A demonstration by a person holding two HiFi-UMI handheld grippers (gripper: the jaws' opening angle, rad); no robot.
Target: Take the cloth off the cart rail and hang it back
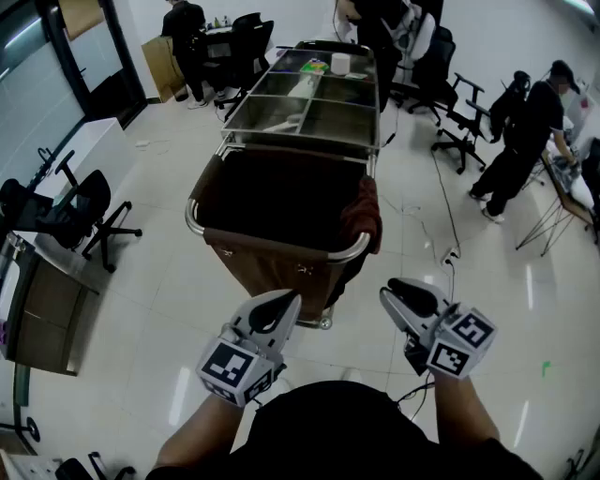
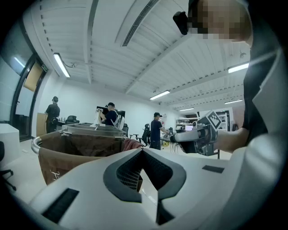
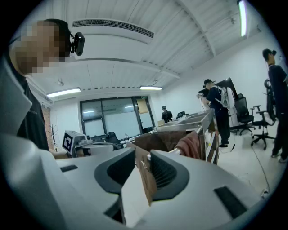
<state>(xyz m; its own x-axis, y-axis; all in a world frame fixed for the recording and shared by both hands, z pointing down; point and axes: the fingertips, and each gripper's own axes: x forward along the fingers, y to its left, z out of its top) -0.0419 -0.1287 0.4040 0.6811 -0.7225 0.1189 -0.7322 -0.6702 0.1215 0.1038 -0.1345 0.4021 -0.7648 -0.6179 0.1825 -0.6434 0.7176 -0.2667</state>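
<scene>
Cloth (image 1: 364, 217) draped over the rail's (image 1: 349, 253) near right corner.
It looks soft, light and limp: pinch a bunched fold by the rail. Both held short of it: left gripper (image 1: 287, 301) closed and empty, right gripper (image 1: 392, 292) open and empty.

One cart (image 1: 281, 202), one cloth (image 1: 364, 214). Two grippers: left gripper (image 1: 281, 305), right gripper (image 1: 398, 292). Three bystanders: far left (image 1: 183, 23), behind cart (image 1: 375, 28), right (image 1: 525, 131).

Inspected: the left gripper (image 1: 280, 302) and right gripper (image 1: 397, 291) had white moulded shells with dark grey ribbed pads (image 2: 129, 176) set inside the jaws. Each bore a cube (image 1: 230, 367) of black-and-white square markers (mounted at the rear). The operator wore a black top (image 1: 328, 431) and a black head camera (image 2: 181, 21).
</scene>
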